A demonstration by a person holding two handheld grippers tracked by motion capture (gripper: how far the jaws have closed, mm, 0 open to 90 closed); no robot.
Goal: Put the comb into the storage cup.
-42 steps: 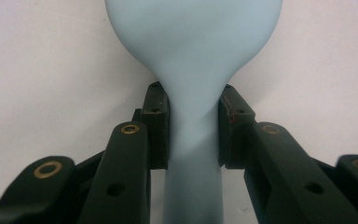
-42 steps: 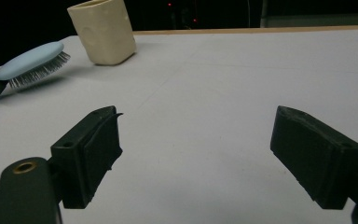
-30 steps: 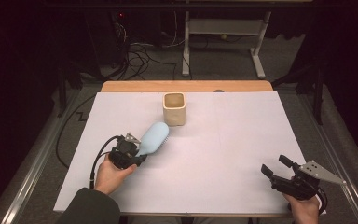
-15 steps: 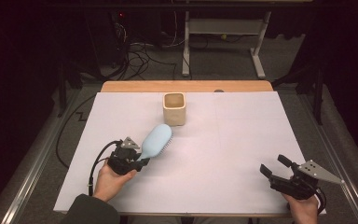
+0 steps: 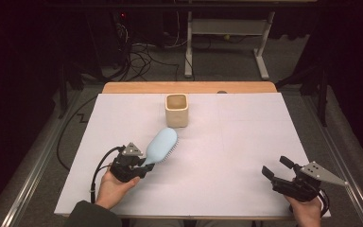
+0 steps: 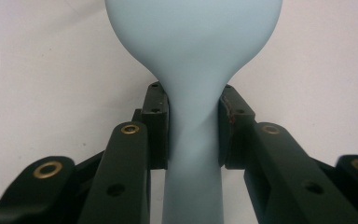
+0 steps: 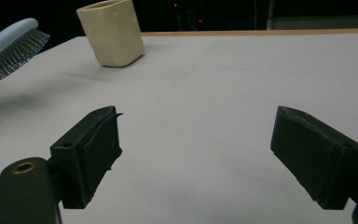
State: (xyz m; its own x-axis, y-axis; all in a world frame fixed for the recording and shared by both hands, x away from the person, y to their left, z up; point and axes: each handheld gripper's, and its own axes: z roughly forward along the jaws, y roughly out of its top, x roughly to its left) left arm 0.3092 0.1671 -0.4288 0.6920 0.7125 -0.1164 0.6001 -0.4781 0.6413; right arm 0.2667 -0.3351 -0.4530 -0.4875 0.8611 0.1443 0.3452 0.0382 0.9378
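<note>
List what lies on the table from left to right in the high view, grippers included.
Left gripper, shut on the handle of the light blue hairbrush → beige cup at the far middle → right gripper, its jaws open, at the near right corner.

the room was pretty dark, most of the light landed on the bench (image 5: 246,137), which had a white sheet over it and a strip of bare wood (image 5: 137,88) showing along the far edge. grey floor (image 5: 227,66) behind it, with a mess of black cables (image 5: 142,59) lying around. a pale metal stand (image 5: 224,35) stood further back on two legs. metal rails (image 5: 33,165) ran down both sides.
</note>
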